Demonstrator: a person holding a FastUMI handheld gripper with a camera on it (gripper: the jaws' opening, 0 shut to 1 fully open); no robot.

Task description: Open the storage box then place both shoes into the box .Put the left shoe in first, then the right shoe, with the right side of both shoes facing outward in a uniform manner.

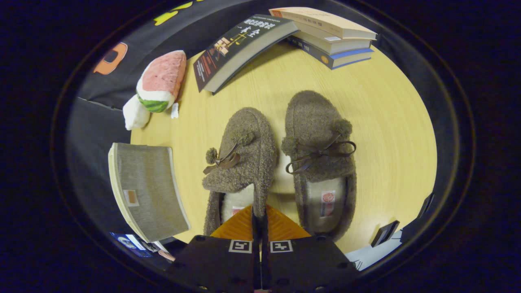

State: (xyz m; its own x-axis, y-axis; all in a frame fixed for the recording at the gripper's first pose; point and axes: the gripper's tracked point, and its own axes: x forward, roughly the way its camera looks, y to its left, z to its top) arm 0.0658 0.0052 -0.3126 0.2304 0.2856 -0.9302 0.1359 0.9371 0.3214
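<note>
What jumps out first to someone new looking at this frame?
The pair of fuzzy brown slippers side by side mid-table, toes pointing away. The claw is shut on the left slipper, pinching its inner side wall at the opening. Beyond them lie a watermelon plush and a stack of books; a grey box sits beside the left slipper.

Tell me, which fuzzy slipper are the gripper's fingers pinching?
The slipper nearer the grey book: the gripper is shut on the inner side wall of its opening. The other slipper, beside it, lies untouched on the table.
</note>
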